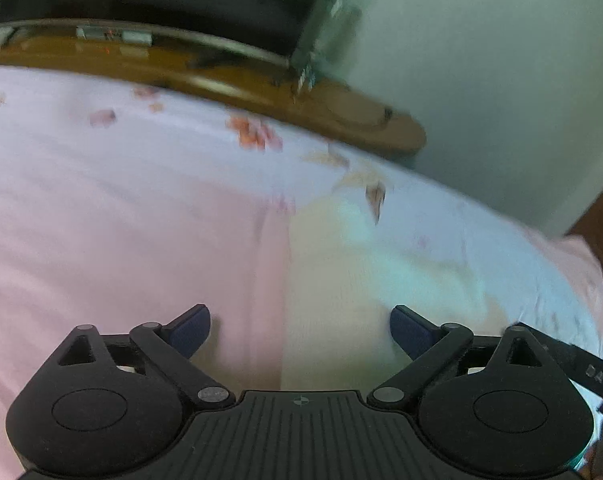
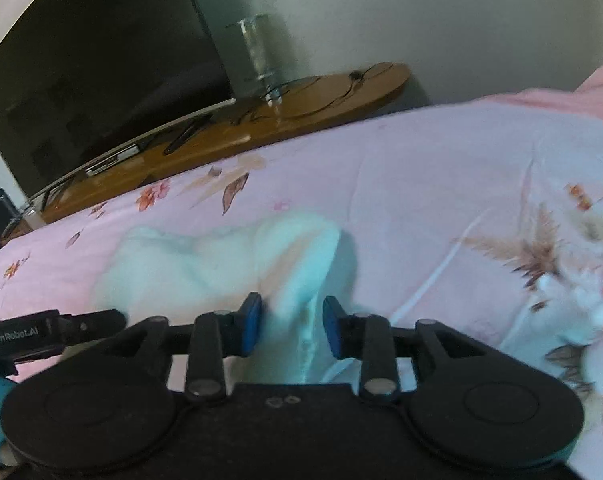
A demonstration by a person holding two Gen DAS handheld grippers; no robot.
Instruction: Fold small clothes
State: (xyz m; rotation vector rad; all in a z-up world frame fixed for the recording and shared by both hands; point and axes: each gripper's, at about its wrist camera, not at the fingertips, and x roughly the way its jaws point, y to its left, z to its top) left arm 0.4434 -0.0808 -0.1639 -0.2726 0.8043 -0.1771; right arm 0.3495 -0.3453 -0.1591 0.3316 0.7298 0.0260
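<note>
My left gripper (image 1: 300,334) gapes empty; my right gripper (image 2: 290,328) loosely straddles the garment (image 2: 221,264), soft and limp; I'd pinch its nearest edge.

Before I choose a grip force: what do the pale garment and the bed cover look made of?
The pale garment looks like soft, fuzzy fleece or plush: matte, blurry nap, rounded folds. The bed cover looks like thin, smooth woven cotton or similar: flat printed flowers, fine creases. Blur leaves both uncertain.

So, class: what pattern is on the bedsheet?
Pink bedsheet with a floral print, clearest in the right wrist view.
</note>
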